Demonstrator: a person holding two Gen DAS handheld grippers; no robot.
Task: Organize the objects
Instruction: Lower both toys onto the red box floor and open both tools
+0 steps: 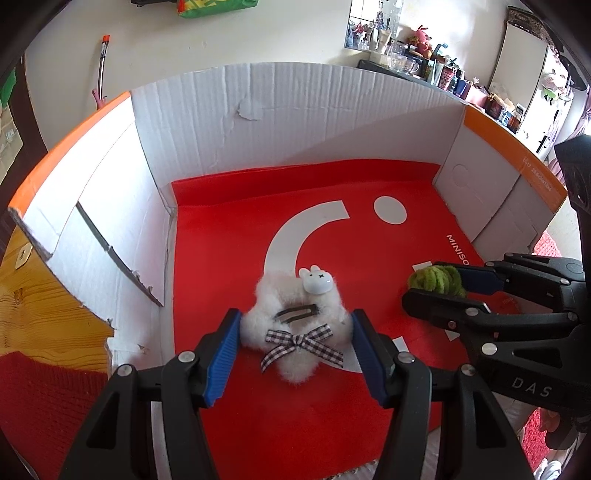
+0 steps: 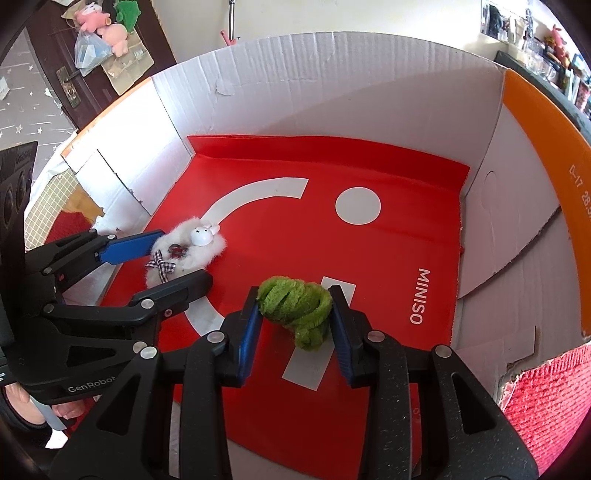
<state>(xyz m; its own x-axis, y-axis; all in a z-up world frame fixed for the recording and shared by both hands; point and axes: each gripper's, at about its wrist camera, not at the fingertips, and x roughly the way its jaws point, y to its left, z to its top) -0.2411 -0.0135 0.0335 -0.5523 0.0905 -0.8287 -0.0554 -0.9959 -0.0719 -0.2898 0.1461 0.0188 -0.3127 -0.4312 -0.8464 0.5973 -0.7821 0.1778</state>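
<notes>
Both claws tilt steeply down into the box [image 1: 258, 110]. The left claw [image 1: 295, 343] clasps the white fluffy clip [image 1: 295, 332] on the red sheet [image 1: 229, 236]; at its 3 o'clock, the right claw [image 2: 295, 321] pinches the green scrunchie [image 2: 295, 306].

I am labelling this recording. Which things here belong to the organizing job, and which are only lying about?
Job:
- white fluffy hair clip, between left tool
- green fuzzy bundle, in right tool
- cardboard box

Lying about:
- plush toys
- shelf clutter
</notes>
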